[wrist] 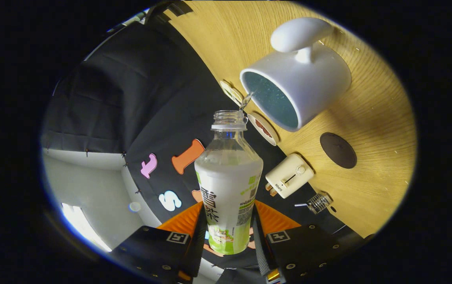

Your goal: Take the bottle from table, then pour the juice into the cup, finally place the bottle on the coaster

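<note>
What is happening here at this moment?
A hand-held gripper has its jaws shut on a bottle, tipped toward a white cup on the wooden table. A thin stream of juice runs from the open bottle neck toward the cup's mouth. The dark round coaster lies bare beside the cup.

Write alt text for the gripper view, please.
The gripper fingers clamp an uncapped bottle, tipped toward a white cup with liquid leaving its mouth. On the wooden table beyond lie a dark coaster and a cream device.
</note>
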A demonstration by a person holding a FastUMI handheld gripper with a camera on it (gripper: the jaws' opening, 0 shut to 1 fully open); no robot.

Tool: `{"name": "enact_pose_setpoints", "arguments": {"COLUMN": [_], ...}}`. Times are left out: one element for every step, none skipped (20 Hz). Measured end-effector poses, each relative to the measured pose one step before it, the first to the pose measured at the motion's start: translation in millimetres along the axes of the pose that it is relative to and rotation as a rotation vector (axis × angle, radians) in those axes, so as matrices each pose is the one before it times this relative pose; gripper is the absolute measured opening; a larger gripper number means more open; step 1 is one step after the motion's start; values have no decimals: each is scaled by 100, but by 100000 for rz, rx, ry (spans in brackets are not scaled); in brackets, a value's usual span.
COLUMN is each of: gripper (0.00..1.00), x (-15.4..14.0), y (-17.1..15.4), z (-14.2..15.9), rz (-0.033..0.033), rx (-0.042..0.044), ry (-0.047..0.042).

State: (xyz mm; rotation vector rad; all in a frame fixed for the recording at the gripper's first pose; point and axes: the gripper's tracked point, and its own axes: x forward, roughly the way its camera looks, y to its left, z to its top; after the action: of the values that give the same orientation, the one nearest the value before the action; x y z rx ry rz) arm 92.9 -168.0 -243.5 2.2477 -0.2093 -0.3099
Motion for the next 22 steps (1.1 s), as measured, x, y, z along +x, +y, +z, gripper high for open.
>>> {"name": "enact_pose_setpoints", "arguments": {"gripper": [58,57,58,57,57,57,57,57,57,57,57,57,57,57,57,57,57,57,57,57,57,57], "x": [31,103,20,-8,141,-16,42,-5,-50,4,26,11,144,69,176,161,-217,-38,-24,5,63,-235], "y": [84,77,-5,86,-101,-68,-33,-384,-401,-421,-371,-562,-745,-859,-927,-1095,-777,-553,-394,-185,155,483], "z": [78,-111,-60,-47,-29,-207,11,-99,-153,21,-165,-85,-339,-254,-127,-67,-39,161,-16,40,141,514], "rz": [457,764,492,451,-39,-370,-566,-1954,-2228,-2258,-2105,-2468,-3095,-2801,-3610,-4038,-3024,-1126,-368,-283,-232,73], "rx": [781,729,596,264,-516,-785,-1198,-2863,-3525,-3950,-4448,-5591,-7014,-7809,-8429,-8437,-7940,-7564,-7533,-7728,-8058,-7508], "ry": [-376,-8,-12,15,-30,333,379,764,873,280,824,678,544,738,-57,669,674,-636,313,-529,-881,-1623]}}
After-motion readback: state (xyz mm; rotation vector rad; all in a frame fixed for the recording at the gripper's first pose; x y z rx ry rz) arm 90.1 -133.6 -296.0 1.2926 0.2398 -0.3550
